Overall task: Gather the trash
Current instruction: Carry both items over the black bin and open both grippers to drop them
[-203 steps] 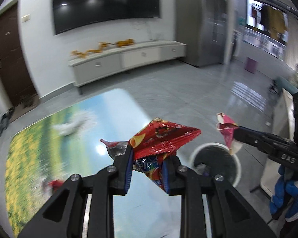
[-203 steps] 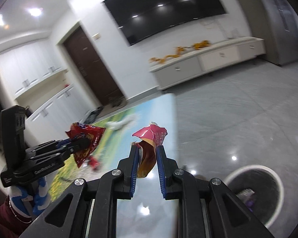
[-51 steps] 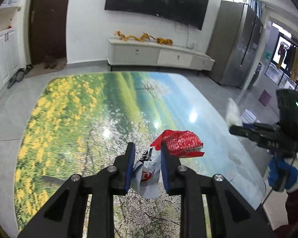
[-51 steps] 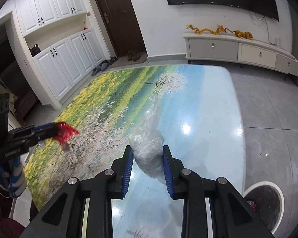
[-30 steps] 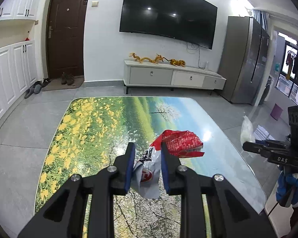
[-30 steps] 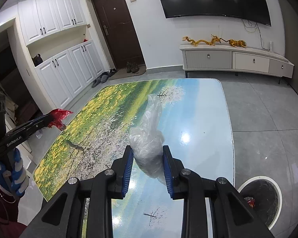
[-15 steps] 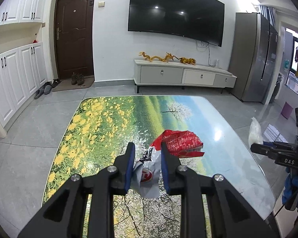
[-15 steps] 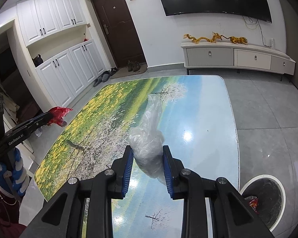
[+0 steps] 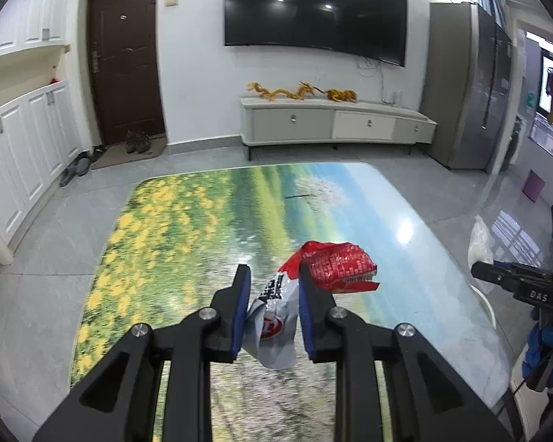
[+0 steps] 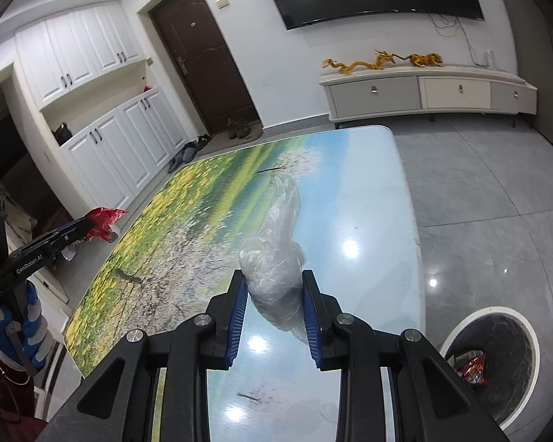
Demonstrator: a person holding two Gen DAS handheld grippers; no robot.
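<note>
Two pieces of trash are held, one per gripper, above a glossy landscape-printed surface point(image 9: 202, 221).

1. Surface: rounded-corner top printed with yellow flowers, green field and blue sky; ceiling lights reflect on it. It stands on a grey tiled floor point(image 10: 497, 184).

2. Wall-side fixtures (background only): large dark television point(image 9: 313, 11), low white cabinet point(image 9: 335, 125) beneath it bearing golden dragon ornaments point(image 9: 287, 91), brown door point(image 9: 125, 59), white cupboards point(image 10: 103, 99).

3. Trash bin point(image 10: 457, 335): round, white-rimmed, dark inside, on the floor just beside the surface's right edge in the right wrist view; red wrappers lie in it.

4. Right gripper point(image 10: 274, 304): jaws closed on a crumpled clear plastic bag point(image 10: 276, 254), whose loose end stands up above the blue pads. The bag is held over the near end of the surface. Seen from the left wrist view, this gripper point(image 9: 477, 270) is at the far right with the pale bag at its tip.

5. Left gripper point(image 9: 272, 305): jaws gripping a snack wrapper point(image 9: 331, 265), red printed part fanned out to the right, silver part hanging down between the pads. It is held over the flower side of the surface (red tip visible in the right wrist view).
</note>
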